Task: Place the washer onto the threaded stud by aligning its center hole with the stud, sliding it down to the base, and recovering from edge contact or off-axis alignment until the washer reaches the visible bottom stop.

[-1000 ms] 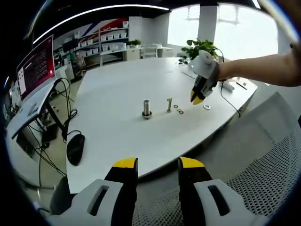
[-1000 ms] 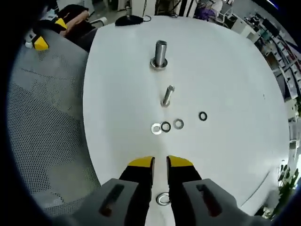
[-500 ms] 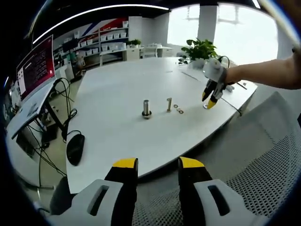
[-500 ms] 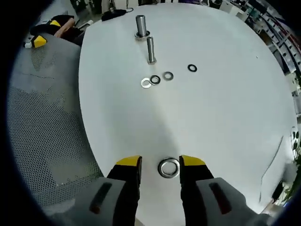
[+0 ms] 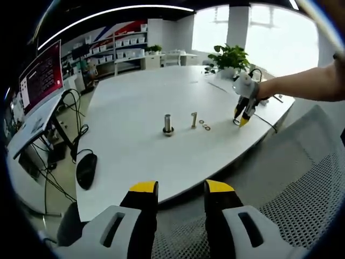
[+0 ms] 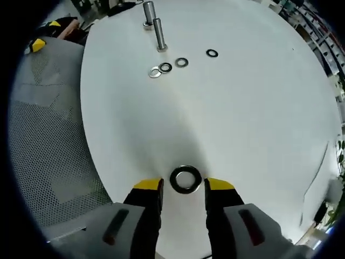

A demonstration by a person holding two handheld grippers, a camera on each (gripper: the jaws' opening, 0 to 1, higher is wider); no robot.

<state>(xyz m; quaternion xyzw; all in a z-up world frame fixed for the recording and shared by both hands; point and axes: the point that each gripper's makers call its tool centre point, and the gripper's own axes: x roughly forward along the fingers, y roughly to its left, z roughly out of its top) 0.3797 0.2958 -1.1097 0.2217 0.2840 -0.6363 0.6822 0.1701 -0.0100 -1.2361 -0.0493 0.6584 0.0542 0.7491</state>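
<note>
Across the left gripper view my idle left gripper [image 5: 180,188] gapes empty below centre while the upright steel threaded stud [image 5: 194,120] stands bare mid-frame; low in the right gripper view, my right gripper [image 6: 183,185] straddles the flat silver washer [image 6: 185,179], ungrasped, so everything remains.

in the left gripper view the small metal washers [image 5: 205,125] beside the short steel bolt [image 5: 194,120] are too small to count. in the right gripper view the tall threaded steel stud [image 6: 148,12] is cut off by the picture's top edge, its base partly hidden behind the bolt [image 6: 159,34].
</note>
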